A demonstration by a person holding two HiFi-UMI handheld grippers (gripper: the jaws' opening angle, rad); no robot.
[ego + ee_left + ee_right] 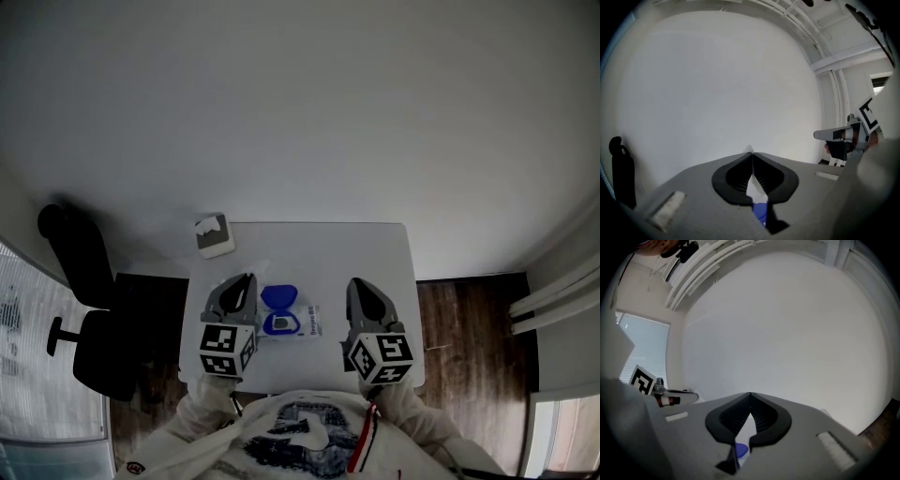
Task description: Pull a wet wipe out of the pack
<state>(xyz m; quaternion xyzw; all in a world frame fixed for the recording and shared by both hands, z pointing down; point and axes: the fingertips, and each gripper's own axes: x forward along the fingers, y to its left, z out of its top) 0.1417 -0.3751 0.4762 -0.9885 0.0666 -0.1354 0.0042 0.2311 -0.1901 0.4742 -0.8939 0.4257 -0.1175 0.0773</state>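
Note:
The wet wipe pack (292, 322) lies on the white table (375, 253) near the front edge, its blue lid (279, 297) flipped open. My left gripper (246, 281) hovers just left of the pack, jaws shut. In the left gripper view a thin pale corner of a wet wipe (749, 149) pokes out past the closed tips of the left gripper (751, 154), and the blue lid (761, 213) shows below through the gap. My right gripper (358, 284) hangs to the right of the pack. Its jaws (750, 394) are shut with nothing between them.
A small grey and white box (214, 235) stands at the table's far left corner. A black office chair (86, 309) is on the floor to the left. Dark wooden floor (469, 328) lies to the right, and a plain white wall rises behind the table.

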